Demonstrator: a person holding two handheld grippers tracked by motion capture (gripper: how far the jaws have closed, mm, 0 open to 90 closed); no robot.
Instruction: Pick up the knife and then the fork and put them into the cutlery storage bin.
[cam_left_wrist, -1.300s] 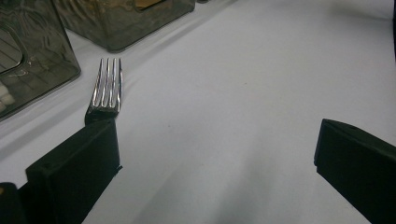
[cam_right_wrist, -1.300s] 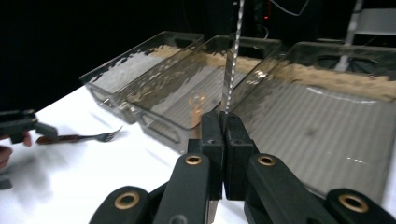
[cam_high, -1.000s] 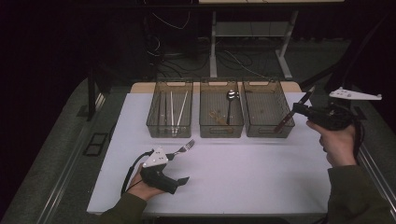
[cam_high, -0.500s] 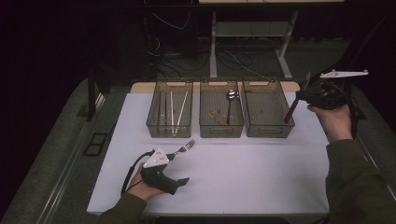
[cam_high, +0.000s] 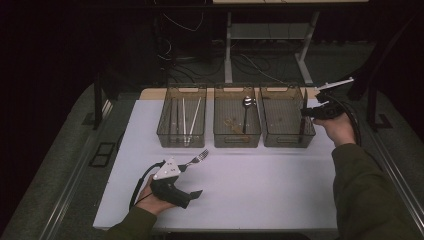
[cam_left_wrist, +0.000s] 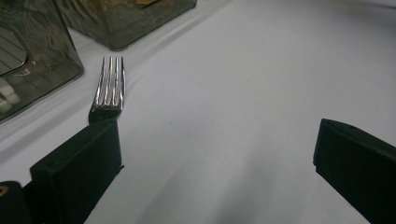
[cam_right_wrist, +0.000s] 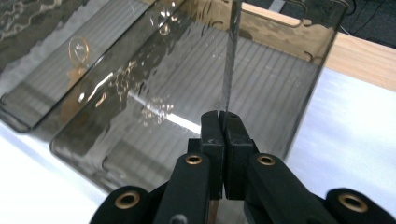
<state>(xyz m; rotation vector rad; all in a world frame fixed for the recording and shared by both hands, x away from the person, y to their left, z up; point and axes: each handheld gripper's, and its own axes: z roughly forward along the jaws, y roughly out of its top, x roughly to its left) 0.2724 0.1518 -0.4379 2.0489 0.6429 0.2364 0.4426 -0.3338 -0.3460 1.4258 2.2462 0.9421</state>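
Right gripper (cam_right_wrist: 223, 122) clamps thin utensil (cam_right_wrist: 230, 60) — tip cut off; left gripper (cam_left_wrist: 215, 154) spread — fork (cam_left_wrist: 108, 88) handle hidden.

White table (cam_high: 280, 185) with a wooden strip (cam_high: 150, 93) along its far edge. Grey floor either side, a dark grate (cam_high: 101, 154) on the floor left of the table. Behind the table: white desk legs (cam_high: 228, 55) and loose cables (cam_high: 175, 55) against a dark background.
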